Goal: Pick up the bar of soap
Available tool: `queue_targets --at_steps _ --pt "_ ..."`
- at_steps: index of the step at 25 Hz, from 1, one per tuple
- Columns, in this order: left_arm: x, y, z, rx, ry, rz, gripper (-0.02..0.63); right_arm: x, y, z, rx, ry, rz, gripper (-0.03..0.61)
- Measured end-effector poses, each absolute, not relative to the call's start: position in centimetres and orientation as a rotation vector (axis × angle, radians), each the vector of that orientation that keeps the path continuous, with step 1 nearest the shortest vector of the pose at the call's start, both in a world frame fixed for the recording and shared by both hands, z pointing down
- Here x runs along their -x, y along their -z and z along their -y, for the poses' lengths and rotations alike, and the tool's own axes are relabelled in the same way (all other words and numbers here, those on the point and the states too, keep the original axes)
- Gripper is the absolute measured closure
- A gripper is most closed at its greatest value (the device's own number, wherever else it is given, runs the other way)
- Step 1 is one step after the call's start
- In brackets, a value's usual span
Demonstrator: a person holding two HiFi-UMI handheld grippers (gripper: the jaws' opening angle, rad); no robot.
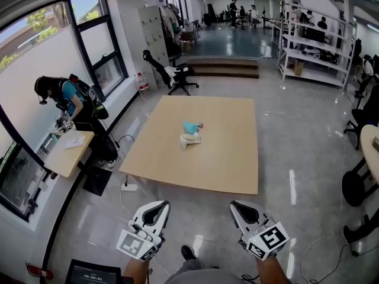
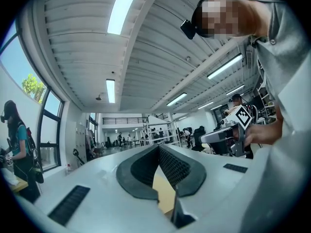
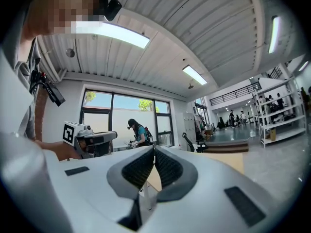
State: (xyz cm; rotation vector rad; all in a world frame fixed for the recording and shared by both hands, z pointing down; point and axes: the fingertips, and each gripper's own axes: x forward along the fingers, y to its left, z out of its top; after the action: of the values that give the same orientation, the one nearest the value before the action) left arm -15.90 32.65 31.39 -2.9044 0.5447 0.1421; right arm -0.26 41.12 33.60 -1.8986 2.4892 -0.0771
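Seen from above, a person holds the left gripper (image 1: pixel 156 205) and right gripper (image 1: pixel 239 206) low over a grey floor (image 1: pixel 296 158). Both have their jaws pressed together with nothing between them. Well ahead, at the middle of a light-wood table (image 1: pixel 225 158), a teal item (image 1: pixel 190 127) touches a cream item (image 1: pixel 189 139). Which one is the bar of soap is too small to tell.

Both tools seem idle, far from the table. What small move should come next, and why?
Probably walk toward the table: the left tool and right tool are both shut and empty, and the small items at the table's middle lie well beyond them.
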Motion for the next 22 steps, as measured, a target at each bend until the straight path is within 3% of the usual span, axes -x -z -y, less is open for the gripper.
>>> queue_targets --at_steps 22 --pt "11.5 -33.3 -12.6 2.992 -0.189 -0.33 0.609 -2.7 -34.1 -22.3 2.089 0.088 -2.373 0.571"
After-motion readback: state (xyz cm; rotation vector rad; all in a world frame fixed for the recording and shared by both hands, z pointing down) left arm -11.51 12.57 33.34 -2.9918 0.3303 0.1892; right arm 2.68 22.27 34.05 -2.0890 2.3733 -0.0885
